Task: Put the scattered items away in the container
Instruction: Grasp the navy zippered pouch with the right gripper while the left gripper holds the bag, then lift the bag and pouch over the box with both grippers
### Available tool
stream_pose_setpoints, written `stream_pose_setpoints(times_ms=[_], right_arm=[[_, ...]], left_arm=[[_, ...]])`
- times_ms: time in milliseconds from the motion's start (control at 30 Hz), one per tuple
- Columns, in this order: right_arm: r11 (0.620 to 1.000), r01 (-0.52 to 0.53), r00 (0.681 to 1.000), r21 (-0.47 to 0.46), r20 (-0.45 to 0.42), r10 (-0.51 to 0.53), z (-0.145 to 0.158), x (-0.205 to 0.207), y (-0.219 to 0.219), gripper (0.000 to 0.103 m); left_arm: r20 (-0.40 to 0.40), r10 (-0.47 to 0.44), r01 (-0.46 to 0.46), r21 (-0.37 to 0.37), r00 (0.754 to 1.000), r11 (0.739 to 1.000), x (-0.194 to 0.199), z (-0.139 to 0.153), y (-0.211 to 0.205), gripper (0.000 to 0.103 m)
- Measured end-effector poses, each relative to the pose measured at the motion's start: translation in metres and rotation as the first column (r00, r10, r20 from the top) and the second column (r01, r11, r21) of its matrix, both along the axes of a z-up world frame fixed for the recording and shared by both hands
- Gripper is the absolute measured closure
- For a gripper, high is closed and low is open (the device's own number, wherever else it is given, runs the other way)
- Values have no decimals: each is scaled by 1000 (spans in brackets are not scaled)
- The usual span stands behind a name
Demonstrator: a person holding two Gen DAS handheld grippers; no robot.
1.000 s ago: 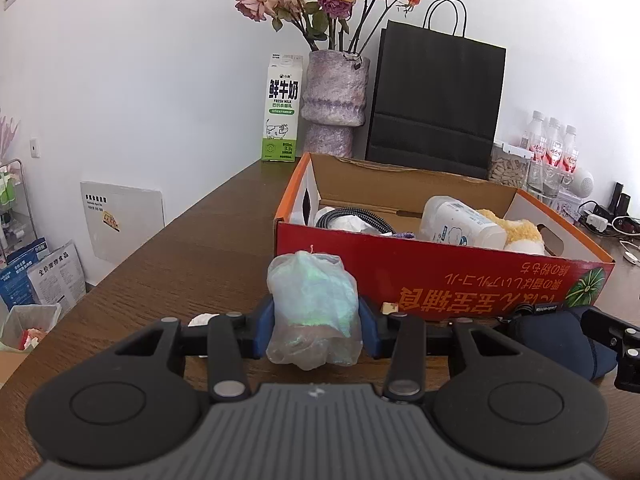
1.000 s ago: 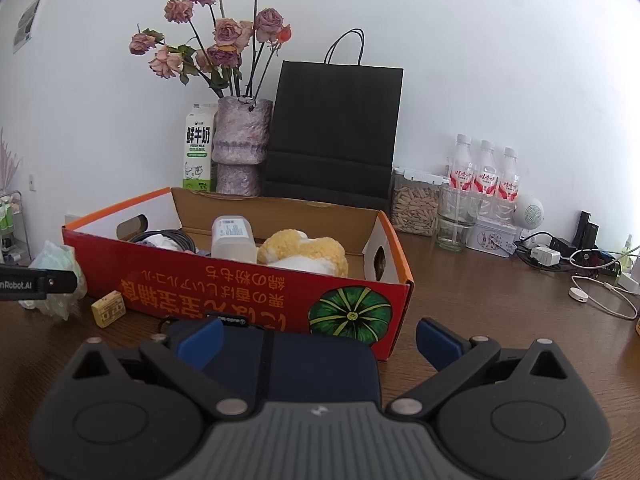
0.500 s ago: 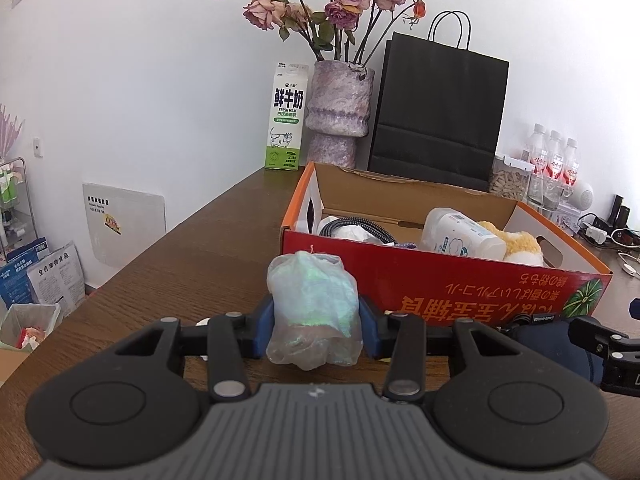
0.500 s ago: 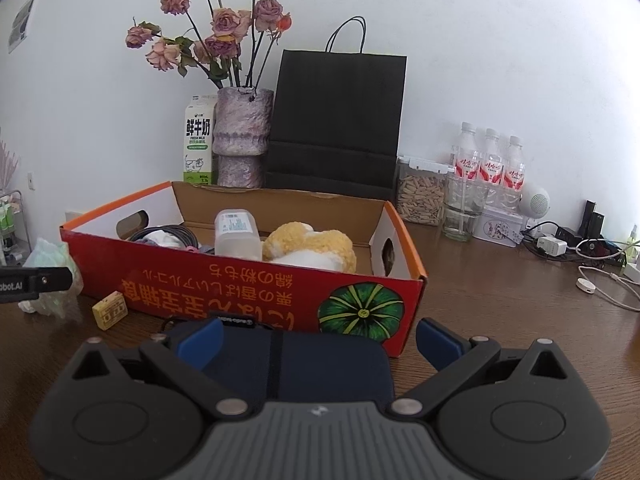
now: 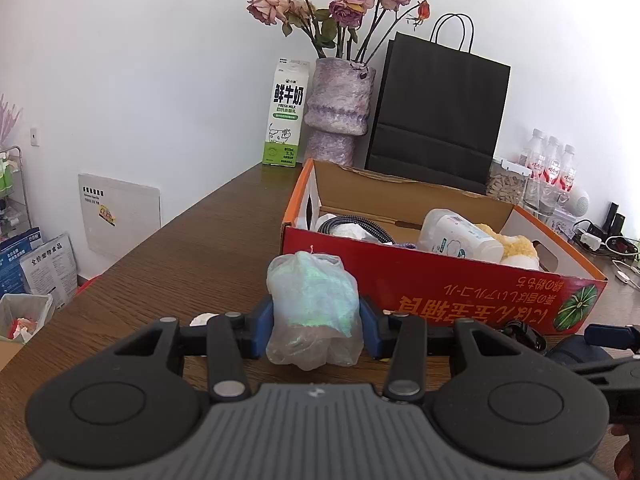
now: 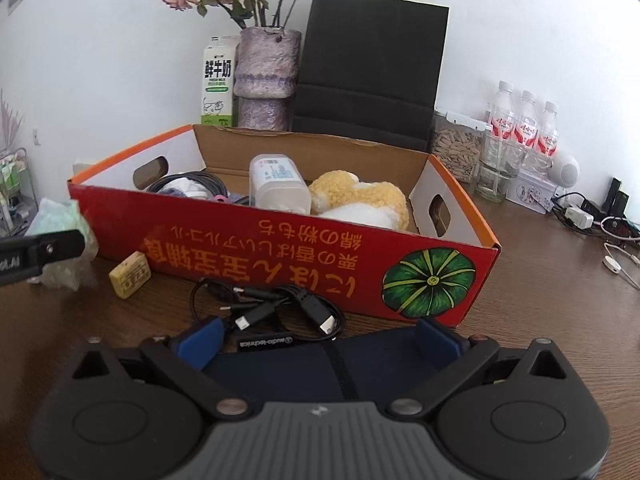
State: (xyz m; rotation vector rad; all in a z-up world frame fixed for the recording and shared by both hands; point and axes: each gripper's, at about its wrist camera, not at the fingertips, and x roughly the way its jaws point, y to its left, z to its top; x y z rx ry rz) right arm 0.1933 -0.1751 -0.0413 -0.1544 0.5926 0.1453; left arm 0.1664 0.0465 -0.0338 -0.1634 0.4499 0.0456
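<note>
My left gripper [image 5: 316,322] is shut on a clear plastic bag [image 5: 314,312] with pale green contents, held in front of the left end of the red cardboard box [image 5: 440,280]. The bag also shows in the right wrist view [image 6: 60,236]. The box [image 6: 280,248] holds a white bottle [image 6: 278,188], a yellow plush [image 6: 360,200] and a coiled cable [image 6: 188,184]. My right gripper [image 6: 318,342] is wide around a navy audio-technica pouch [image 6: 320,364] and lifts it above the table; the pads touch its sides. A black USB cable [image 6: 280,304] and a small yellow block [image 6: 130,274] lie in front of the box.
Behind the box stand a milk carton [image 5: 286,120], a purple vase of roses [image 5: 338,112] and a black paper bag [image 5: 436,120]. Water bottles [image 6: 524,128], a jar of seeds [image 6: 456,152] and chargers with cords [image 6: 600,224] sit at the right. The table's left edge [image 5: 120,256] drops to the floor.
My right gripper has risen with the pouch, uncovering the black cable under it. My left gripper has moved slightly up and nearer the box, still holding the bag.
</note>
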Motion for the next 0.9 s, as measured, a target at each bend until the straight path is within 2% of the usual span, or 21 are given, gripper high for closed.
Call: stream_pose_setpoints(times_ms=[200,300,533,767,800,900], right_arm=[[998,-59,998,-21,-6,59,3,-28,-8,1],[998,-56,998,-21,-16,55,5,-37,-15,1],[999,15,998,45,-59,-12,10,-40,-36,0],[982,121,977,143,-191,-93,-1,-14,-40,0],[981,129,975,148,-199,-98,-2,-12,-39,1],[984,134,977,120,-182,-111,-5,-12,-36,13]], left_arm=[[-2,-7,7,-2,1000,1000,-1,0,0,58],[-9,-19,19,0,1000,1000,-4,-1,-1,58],[-2,-63,63,54,998,997,-19,1,-14,58],[-3,-87,87,53,996,995,-24,1,-16,57],[-4,-89,89,51,996,995,-24,1,-16,57],[-7,-98,98,44,995,994,-26,1,-15,57]])
